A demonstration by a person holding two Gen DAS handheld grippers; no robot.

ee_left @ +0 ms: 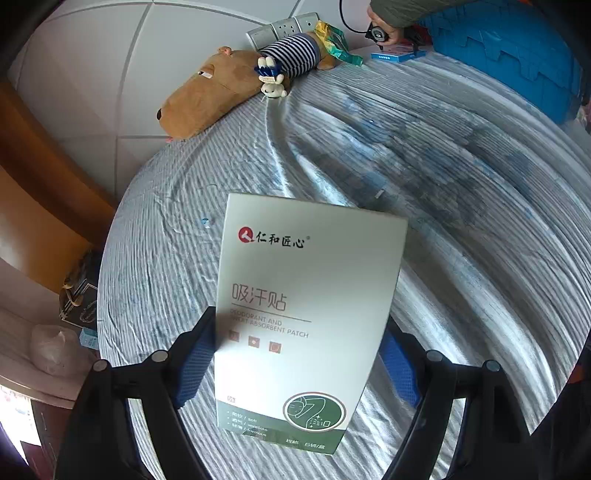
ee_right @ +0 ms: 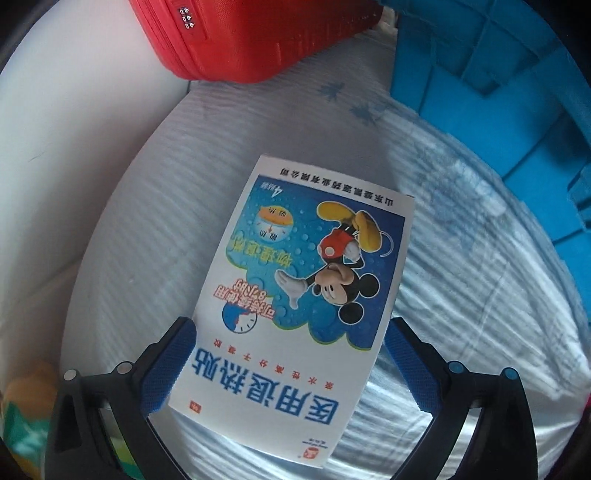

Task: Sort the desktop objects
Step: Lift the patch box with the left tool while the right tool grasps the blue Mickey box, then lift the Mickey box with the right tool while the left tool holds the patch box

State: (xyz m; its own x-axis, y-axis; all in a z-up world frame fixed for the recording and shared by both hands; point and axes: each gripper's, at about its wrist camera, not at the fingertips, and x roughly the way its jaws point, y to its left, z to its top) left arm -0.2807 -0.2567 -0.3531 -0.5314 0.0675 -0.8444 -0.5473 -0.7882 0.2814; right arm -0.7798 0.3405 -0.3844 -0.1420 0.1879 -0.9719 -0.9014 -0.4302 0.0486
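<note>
1. Left wrist view, left edge: wooden furniture and a small shelf with a dark box (ee_left: pixel 79 295), apart from the work surface.
2. Upper left: plush toy (ee_left: pixel 236 86) in a striped shirt, lying on the striped cloth (ee_left: pixel 424 155) against the tiled wall.
3. Lower centre: left gripper (ee_left: pixel 295 354), its blue pads (ee_left: pixel 194 369) pressed to both long edges of the white-and-green patch box (ee_left: pixel 306 306). The box appears lifted clear of the cloth, tilted slightly clockwise.
4. Upper right: blue crate (ee_left: pixel 509 55), the likely sorting bin; the other hand (ee_left: pixel 384 27) shows beside it.
5. Right wrist view, top: red case (ee_right: pixel 258 33) with a combination lock.
6. Lower centre: right gripper (ee_right: pixel 291 365), pads against both sides of the cartoon-printed fever patch box (ee_right: pixel 295 295), held above the cloth, print upside down.
7. Upper right: the blue crate (ee_right: pixel 498 85), near this box.
8. Handling advice: keep both grips firm but not crushing, since thin cartons may buckle or pivot. Carry each box level over the crate rim and let go low, one at a time.
</note>
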